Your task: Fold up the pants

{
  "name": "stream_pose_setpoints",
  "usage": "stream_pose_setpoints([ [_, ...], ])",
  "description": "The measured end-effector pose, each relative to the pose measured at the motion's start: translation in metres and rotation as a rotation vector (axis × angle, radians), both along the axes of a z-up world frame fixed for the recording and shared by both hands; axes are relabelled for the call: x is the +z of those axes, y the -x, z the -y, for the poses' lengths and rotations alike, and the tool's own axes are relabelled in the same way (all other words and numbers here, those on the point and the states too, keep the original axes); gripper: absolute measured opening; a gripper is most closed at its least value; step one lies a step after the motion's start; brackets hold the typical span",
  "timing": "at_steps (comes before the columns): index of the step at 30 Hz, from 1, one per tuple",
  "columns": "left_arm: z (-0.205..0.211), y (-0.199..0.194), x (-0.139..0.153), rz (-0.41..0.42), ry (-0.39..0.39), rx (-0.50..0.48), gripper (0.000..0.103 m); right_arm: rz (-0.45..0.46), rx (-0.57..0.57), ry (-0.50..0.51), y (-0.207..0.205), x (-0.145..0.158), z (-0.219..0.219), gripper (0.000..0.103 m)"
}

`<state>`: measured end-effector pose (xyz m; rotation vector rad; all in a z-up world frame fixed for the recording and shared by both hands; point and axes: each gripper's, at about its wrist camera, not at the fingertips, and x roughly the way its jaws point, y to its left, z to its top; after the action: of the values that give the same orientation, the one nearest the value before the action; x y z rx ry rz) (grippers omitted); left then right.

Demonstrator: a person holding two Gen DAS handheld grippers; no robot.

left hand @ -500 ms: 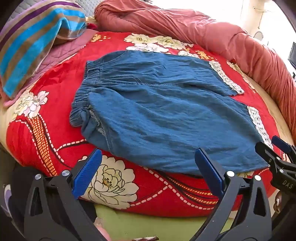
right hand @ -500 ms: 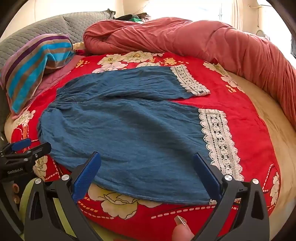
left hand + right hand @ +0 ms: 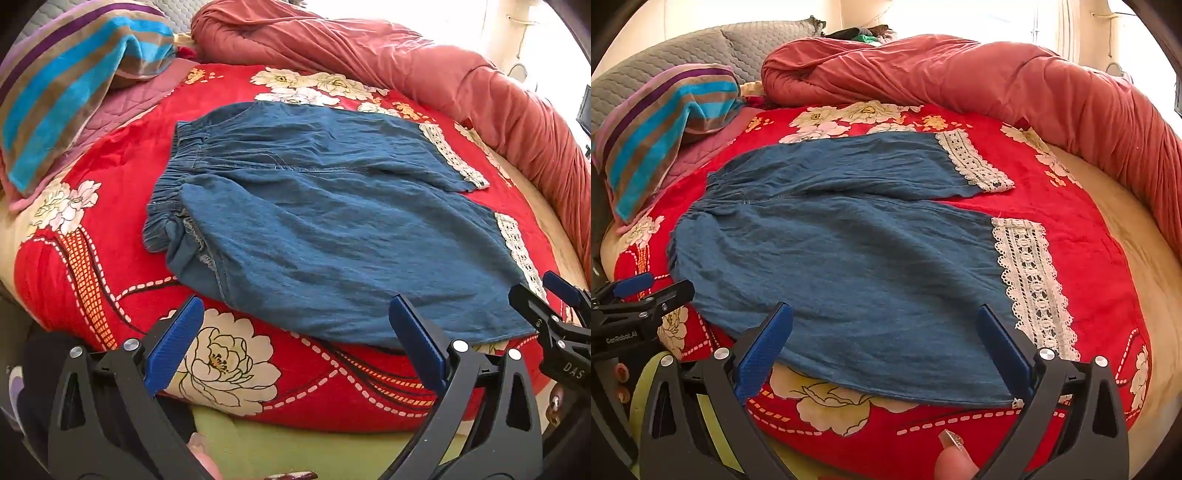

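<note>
Blue pants with white lace cuffs are laid flat and unfolded on a red floral bedspread. The gathered waistband is turned left, and the legs are spread slightly apart toward the right.

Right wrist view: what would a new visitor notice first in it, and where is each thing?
The blue pants lie flat in the middle, on a bright red flowered blanket, their white lace cuffs to the right. A rolled pink quilt curves along the far edge, and a striped towel lies at the left. The right gripper hangs open over the near pant leg.
</note>
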<state>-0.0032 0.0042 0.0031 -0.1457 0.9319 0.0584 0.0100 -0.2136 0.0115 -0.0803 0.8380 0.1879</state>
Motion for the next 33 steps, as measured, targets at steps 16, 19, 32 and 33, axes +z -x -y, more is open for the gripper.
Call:
stream_pose_setpoints([
  [16,-0.0011,-0.0006,-0.0008,-0.005,-0.009,0.001,0.094,-0.002,0.002,-0.001,0.0013,0.0006,0.0011,0.099],
  [19,-0.0009,-0.0006,-0.0011,-0.005,-0.01,0.001,0.094,-0.002,0.002,-0.001,0.0011,0.0007,0.0013,0.099],
  [32,-0.0033,0.0015,-0.0004,0.001,-0.012,0.007,0.094,-0.007,0.004,0.003,0.001,0.0015,-0.0002,0.099],
  [33,-0.0034,0.0016,-0.0001,0.002,-0.011,0.007,0.094,-0.007,0.004,0.002,0.0004,0.0012,0.0003,0.099],
])
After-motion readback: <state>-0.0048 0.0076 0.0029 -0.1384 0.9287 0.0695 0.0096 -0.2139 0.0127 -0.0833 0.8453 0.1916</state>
